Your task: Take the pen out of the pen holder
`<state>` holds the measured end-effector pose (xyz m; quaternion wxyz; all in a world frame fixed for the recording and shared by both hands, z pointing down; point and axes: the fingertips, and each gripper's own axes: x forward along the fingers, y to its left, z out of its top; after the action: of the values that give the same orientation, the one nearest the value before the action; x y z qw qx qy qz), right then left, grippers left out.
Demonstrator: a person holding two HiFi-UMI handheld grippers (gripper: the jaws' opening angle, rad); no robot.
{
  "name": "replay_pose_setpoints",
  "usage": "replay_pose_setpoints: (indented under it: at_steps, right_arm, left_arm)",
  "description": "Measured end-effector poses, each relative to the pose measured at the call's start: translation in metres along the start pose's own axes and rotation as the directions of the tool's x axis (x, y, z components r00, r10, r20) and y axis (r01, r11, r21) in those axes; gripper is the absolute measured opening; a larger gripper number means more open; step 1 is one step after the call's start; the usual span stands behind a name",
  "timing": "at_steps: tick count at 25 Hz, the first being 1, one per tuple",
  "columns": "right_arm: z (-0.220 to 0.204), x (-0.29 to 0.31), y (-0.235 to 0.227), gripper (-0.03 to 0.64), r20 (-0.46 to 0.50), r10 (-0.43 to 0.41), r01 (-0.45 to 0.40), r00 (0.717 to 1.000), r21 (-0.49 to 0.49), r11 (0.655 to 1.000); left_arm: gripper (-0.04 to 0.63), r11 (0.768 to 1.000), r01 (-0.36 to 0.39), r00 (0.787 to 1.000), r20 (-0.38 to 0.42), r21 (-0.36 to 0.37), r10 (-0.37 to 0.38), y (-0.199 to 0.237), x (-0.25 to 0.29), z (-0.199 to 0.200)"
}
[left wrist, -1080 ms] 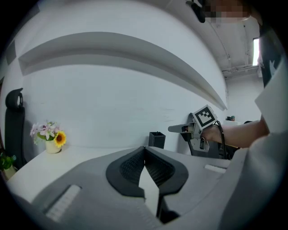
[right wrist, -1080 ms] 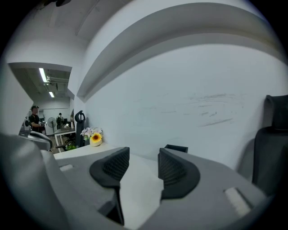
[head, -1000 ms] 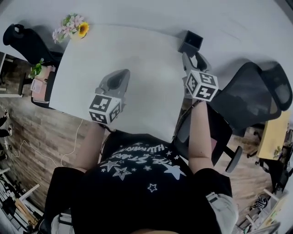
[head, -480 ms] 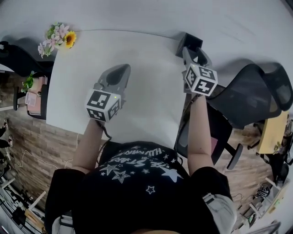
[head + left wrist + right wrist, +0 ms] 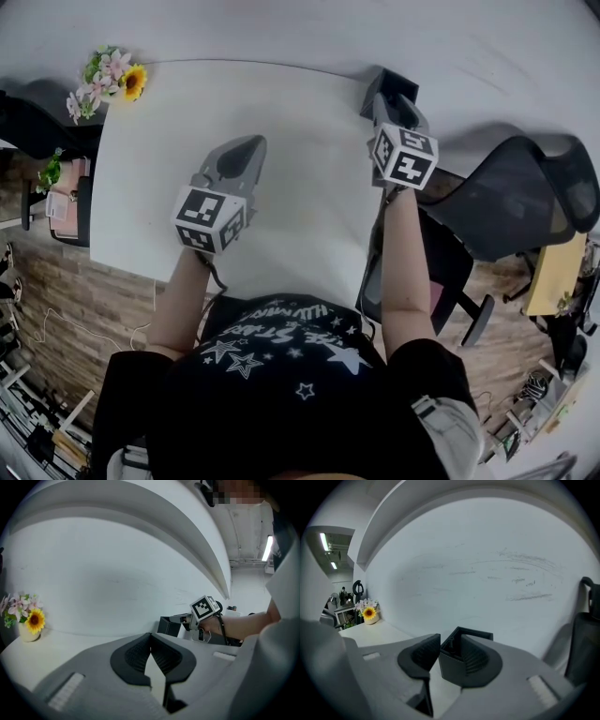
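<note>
A black square pen holder [image 5: 391, 86] stands at the table's far right corner. In the right gripper view the pen holder [image 5: 451, 663] has its near corner between my jaws, and a dark pen tip [image 5: 451, 642] shows inside it. My right gripper [image 5: 386, 97] is right at the holder; its jaws are closing, with a gap still showing beside the left pad. My left gripper [image 5: 249, 145] hovers over the middle of the white table [image 5: 169, 187], shut and empty. From the left gripper view, the holder [image 5: 168, 626] and the right gripper [image 5: 186, 619] show to the right.
A vase of flowers [image 5: 108, 75] sits at the table's far left corner. A black mesh office chair [image 5: 525, 197] stands to the right of the table, close to my right arm. A white wall runs just behind the table.
Both grippers have moved forward over the table. The right one has come up to the pen holder. The left one has shifted slightly toward the table's middle.
</note>
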<state>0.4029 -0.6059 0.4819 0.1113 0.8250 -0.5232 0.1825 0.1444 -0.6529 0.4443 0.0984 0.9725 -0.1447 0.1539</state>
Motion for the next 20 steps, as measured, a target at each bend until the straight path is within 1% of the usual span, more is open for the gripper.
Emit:
replay_pose_setpoints:
  at_steps: [4, 5, 7, 8, 13, 20]
  right_arm:
    - [-0.002, 0.004, -0.004, 0.116, -0.012, -0.029, 0.029, 1.0, -0.011, 1.0]
    - [-0.003, 0.005, -0.005, 0.088, -0.014, -0.036, 0.036, 0.999, -0.01, 0.999]
    - [-0.004, 0.005, -0.007, 0.052, -0.02, -0.045, 0.044, 0.999, -0.009, 0.999]
    - [-0.005, 0.006, -0.007, 0.044, -0.023, -0.045, 0.044, 0.999, -0.008, 0.999]
    - [0.0, 0.003, -0.006, 0.043, -0.005, -0.04, 0.04, 0.999, -0.008, 0.999]
    - [0.028, -0.017, -0.009, 0.043, 0.071, -0.028, 0.029, 0.997, -0.009, 1.0]
  left_arm:
    - [0.01, 1.0, -0.008, 1.0, -0.007, -0.013, 0.008, 0.002, 0.0, -0.003]
    - [0.011, 1.0, -0.01, 1.0, -0.009, -0.017, 0.009, 0.002, -0.001, -0.004]
    - [0.011, 1.0, -0.013, 1.0, -0.011, -0.021, 0.013, 0.003, -0.001, -0.006]
    - [0.01, 1.0, -0.014, 1.0, -0.012, -0.022, 0.014, 0.003, -0.002, -0.006]
    - [0.011, 1.0, -0.02, 1.0, -0.005, -0.016, 0.02, 0.003, -0.005, -0.005]
    - [0.01, 0.999, -0.036, 0.999, 0.02, 0.003, 0.036, -0.007, -0.015, 0.006]
